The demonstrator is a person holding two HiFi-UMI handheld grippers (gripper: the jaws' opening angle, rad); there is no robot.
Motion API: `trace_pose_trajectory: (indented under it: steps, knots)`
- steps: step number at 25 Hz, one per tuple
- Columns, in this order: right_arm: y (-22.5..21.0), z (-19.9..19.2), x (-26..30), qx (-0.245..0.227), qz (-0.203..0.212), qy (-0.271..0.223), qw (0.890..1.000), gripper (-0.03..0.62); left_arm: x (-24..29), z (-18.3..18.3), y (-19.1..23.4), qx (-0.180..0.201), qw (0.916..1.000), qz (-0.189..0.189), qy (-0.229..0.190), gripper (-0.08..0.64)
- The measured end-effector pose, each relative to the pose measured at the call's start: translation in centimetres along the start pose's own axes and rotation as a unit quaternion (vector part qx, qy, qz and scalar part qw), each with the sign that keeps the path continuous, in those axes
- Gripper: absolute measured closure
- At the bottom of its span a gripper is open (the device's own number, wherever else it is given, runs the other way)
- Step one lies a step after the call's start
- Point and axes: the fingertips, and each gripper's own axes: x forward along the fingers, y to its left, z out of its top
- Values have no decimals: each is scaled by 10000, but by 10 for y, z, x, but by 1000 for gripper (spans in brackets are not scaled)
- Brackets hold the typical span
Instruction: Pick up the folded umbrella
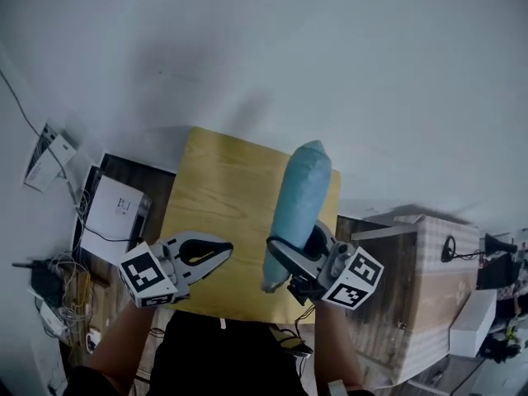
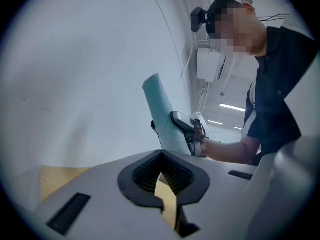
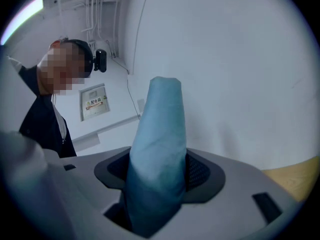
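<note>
Right gripper (image 1: pixel 285 252) clamped on folded umbrella (image 1: pixel 302 190), held above yellow table (image 1: pixel 216 180); long axis 6-to-12, free end at 12; left gripper (image 1: pixel 224 252) empty, jaws together; umbrella at its 2 o'clock.

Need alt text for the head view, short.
The right gripper grips a light blue folded umbrella near one end, holding it over a yellow wooden table. The left gripper is empty beside it, jaws together.
</note>
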Motion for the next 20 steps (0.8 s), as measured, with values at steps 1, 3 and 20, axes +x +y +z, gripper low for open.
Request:
trace_pose_trajectory:
  steps: [1, 3, 20]
  knots:
    - [10, 6, -4, 30, 52, -167, 9998, 299, -5, 10, -4, 24, 10000, -32, -76, 549]
    - [27, 19, -14, 140, 149, -572, 9982, 299, -11, 28, -9, 169, 9996, -132, -206, 549]
    - [110, 48, -183, -180, -158, -2089, 9776, 299, -5, 70, -115, 694, 9931, -807, -484, 549]
